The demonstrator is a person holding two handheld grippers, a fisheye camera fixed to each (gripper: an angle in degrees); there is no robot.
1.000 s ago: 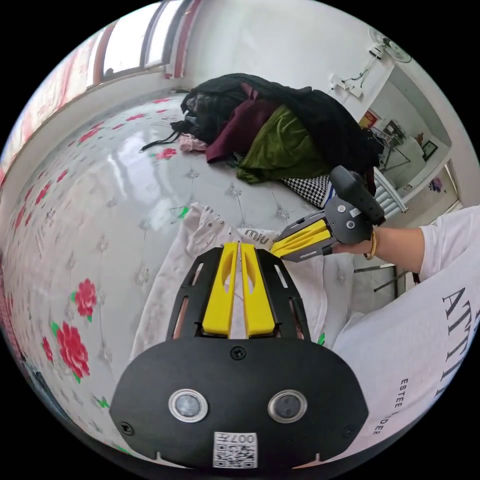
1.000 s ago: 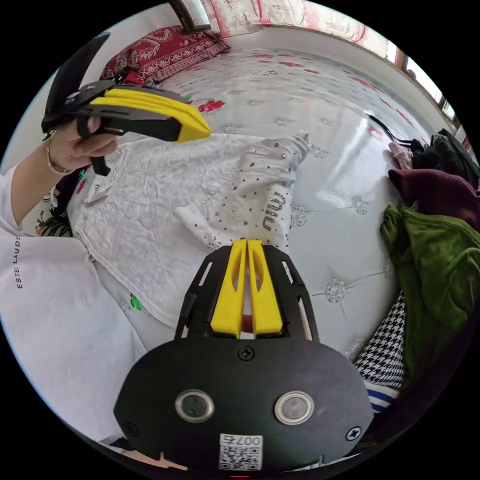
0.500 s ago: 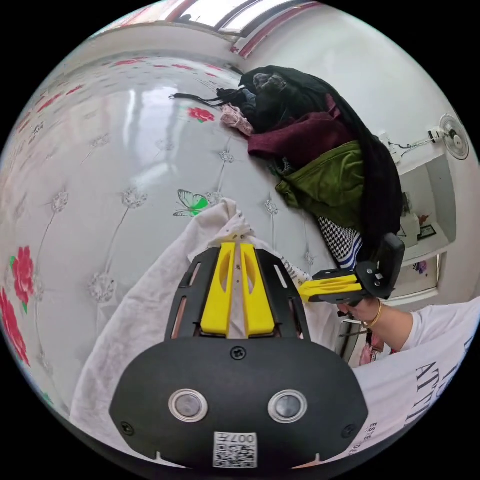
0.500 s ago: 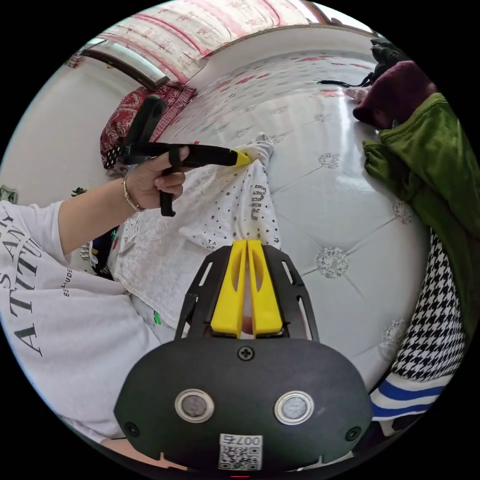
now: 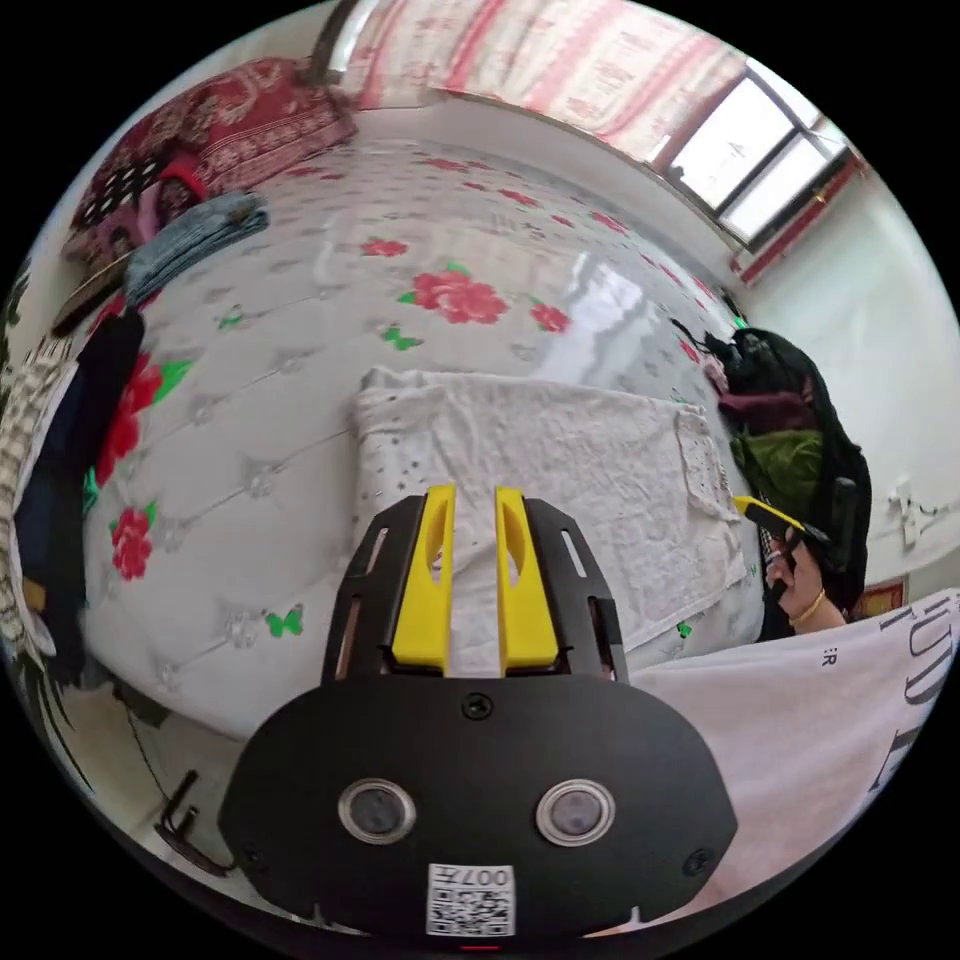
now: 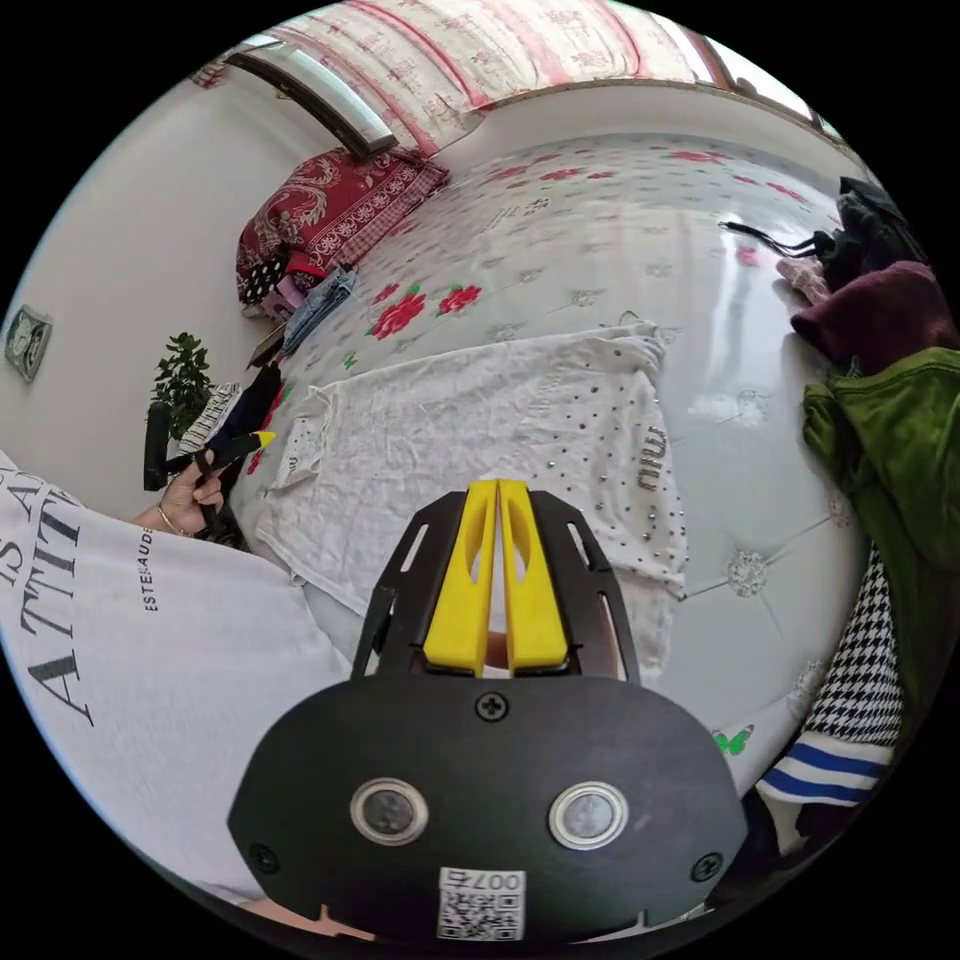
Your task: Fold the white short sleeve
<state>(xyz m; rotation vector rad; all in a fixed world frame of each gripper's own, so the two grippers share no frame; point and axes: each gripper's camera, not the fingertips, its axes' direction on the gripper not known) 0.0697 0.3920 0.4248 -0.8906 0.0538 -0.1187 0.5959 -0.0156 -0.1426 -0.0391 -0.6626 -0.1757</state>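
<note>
While the bed (image 5: 300, 300) spans both views, the white short sleeve (image 5: 560, 470) lies flat near its front edge, by the person. Left gripper view: folded clothes (image 5: 190, 235) at the far corner and the left tongs (image 5: 470, 490) with jaws spread, gripping nothing. Right gripper view: studded shirt front, a clothes heap (image 6: 890, 380) cut off at the rim, and the right tongs (image 6: 497, 487) pressed together, empty. Each view catches the other gripper too small to judge.

Bright daylight from window (image 5: 765, 160), glare on bedspread (image 5: 600, 300), fisheye-warped edges
</note>
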